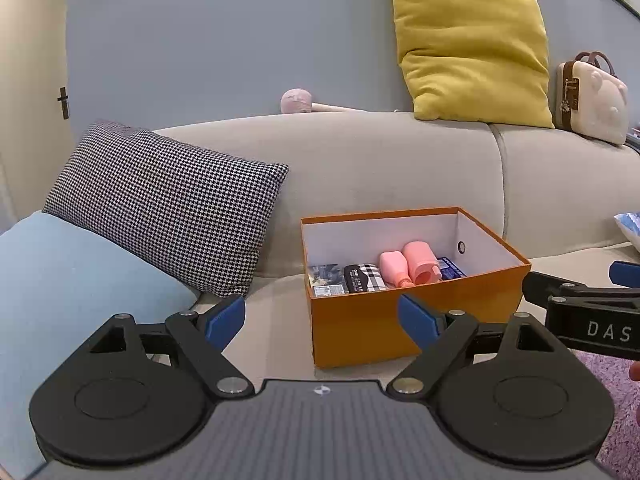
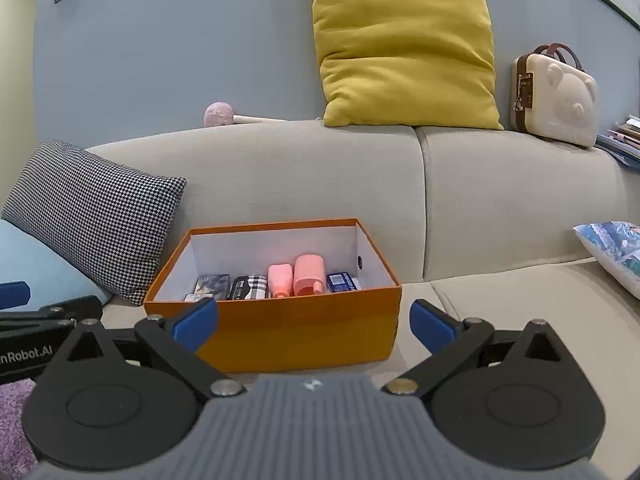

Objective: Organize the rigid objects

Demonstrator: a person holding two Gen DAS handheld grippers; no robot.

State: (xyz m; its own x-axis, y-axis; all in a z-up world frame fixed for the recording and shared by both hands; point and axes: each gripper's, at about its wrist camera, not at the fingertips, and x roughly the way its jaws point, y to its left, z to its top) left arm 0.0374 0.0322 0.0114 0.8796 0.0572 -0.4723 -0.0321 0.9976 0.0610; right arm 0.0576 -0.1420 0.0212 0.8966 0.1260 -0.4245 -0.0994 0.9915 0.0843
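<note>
An open orange box (image 1: 360, 320) (image 2: 304, 320) with a white inside sits on the grey sofa seat. Lined up in it are a dark printed box (image 1: 326, 276) (image 2: 212, 283), a plaid case (image 1: 366, 278) (image 2: 249, 287), two pink bottles (image 1: 408, 266) (image 2: 296, 276) and a blue packet (image 1: 451, 268) (image 2: 341, 281). My left gripper (image 1: 322, 320) hangs open in front of the box's left half, holding nothing. My right gripper (image 2: 314, 326) is open too, just before the box's front wall, empty. Each gripper shows at the edge of the other's view.
A houndstooth cushion (image 1: 168, 208) (image 2: 92, 216) and a light blue cushion (image 1: 72, 288) lie left of the box. On the sofa back rest a yellow cushion (image 2: 404, 48), a pink mallet-like toy (image 2: 220, 114) and a cream bear case (image 2: 554, 98). A printed cushion (image 2: 612, 252) lies right. Purple rug (image 1: 616, 392) below.
</note>
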